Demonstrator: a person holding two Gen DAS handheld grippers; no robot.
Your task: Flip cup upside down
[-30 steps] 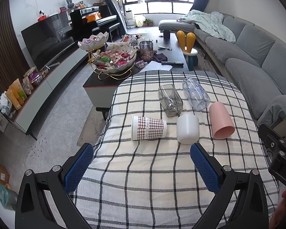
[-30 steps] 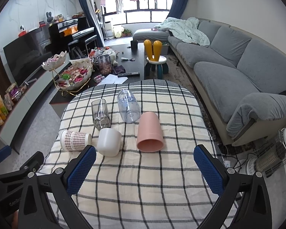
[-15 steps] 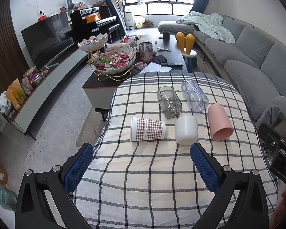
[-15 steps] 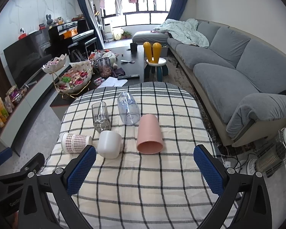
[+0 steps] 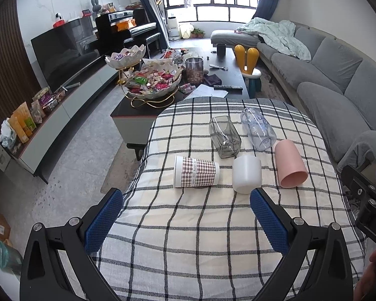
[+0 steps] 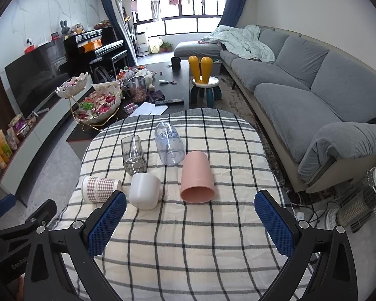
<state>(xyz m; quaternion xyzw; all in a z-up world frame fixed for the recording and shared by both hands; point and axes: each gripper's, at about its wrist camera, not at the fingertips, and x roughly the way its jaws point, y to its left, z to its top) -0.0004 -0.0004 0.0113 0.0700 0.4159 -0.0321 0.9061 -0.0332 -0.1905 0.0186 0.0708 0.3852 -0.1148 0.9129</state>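
Note:
Several cups lie on their sides on the checked tablecloth (image 5: 200, 238): a brown-checked paper cup (image 5: 196, 171), a white cup (image 5: 247, 174), a pink cup (image 5: 290, 164), a grey square glass (image 5: 224, 136) and a clear plastic cup (image 5: 258, 128). In the right wrist view they show too: paper cup (image 6: 101, 189), white cup (image 6: 145, 190), pink cup (image 6: 197, 176), grey glass (image 6: 133, 154), clear cup (image 6: 169, 143). My left gripper (image 5: 186, 219) is open and empty, short of the paper and white cups. My right gripper (image 6: 188, 222) is open and empty, short of the pink cup.
A dark coffee table (image 5: 220, 80) with a snack bowl stand (image 5: 153, 85) lies beyond the table's far edge. A grey sofa (image 6: 313, 95) runs along the right. A small heater (image 6: 358, 205) stands on the floor at the right. A TV unit (image 5: 70, 95) is at the left.
Both grippers have shifted slightly; the cups sit a little lower and nearer in both views. Nothing was touched or moved on the table.

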